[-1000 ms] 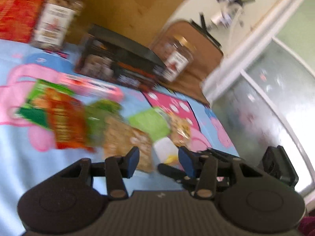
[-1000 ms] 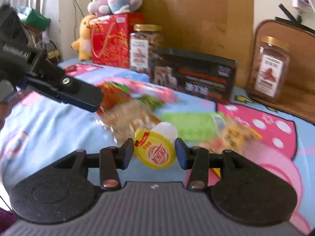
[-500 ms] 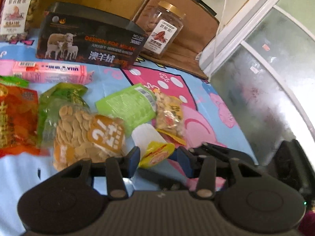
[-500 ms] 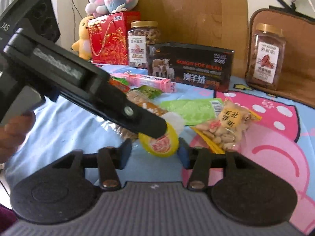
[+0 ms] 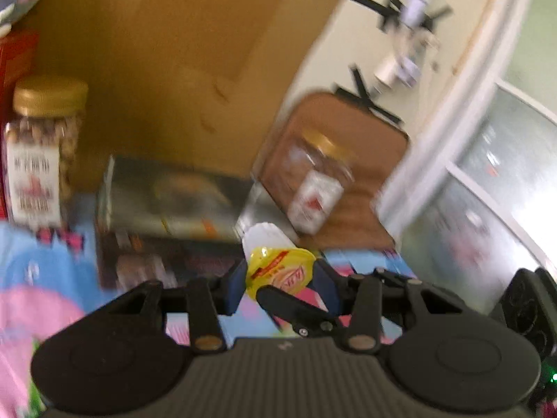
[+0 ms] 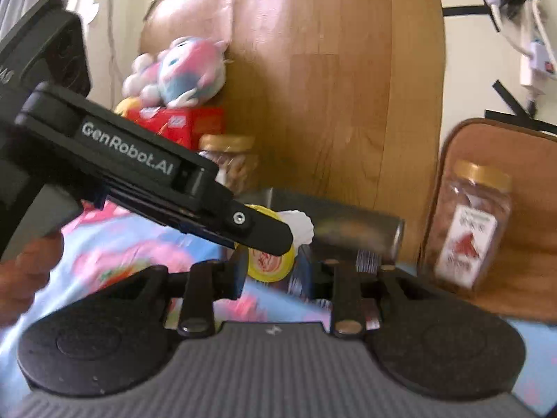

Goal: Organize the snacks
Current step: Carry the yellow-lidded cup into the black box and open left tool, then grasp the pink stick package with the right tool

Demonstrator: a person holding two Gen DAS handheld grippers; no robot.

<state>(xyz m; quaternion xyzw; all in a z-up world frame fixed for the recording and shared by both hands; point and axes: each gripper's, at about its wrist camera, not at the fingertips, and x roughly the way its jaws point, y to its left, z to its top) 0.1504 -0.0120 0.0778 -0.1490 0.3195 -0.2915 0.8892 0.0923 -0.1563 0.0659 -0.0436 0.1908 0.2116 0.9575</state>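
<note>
A small white jelly cup with a yellow foil lid (image 5: 278, 270) is raised above the bed. My left gripper (image 5: 281, 284) is shut on it, its blue pads at the lid's sides. My right gripper (image 6: 273, 266) also closes around the same cup (image 6: 269, 261). The left gripper's black finger (image 6: 257, 230) crosses in front of the cup in the right wrist view. The right gripper's finger (image 5: 296, 308) shows below the cup in the left wrist view. Both views are blurred.
A dark box (image 5: 167, 216) lies behind the cup. A gold-lidded nut jar (image 5: 41, 153) stands left, another jar (image 6: 470, 226) on a brown tray at the right. A red box with plush toys (image 6: 181, 80) sits far back against a wooden board.
Both grippers have lifted with the jelly cup off the bedspread. The snack packets that lay below have dropped out of view. The left gripper has closed on the cup.
</note>
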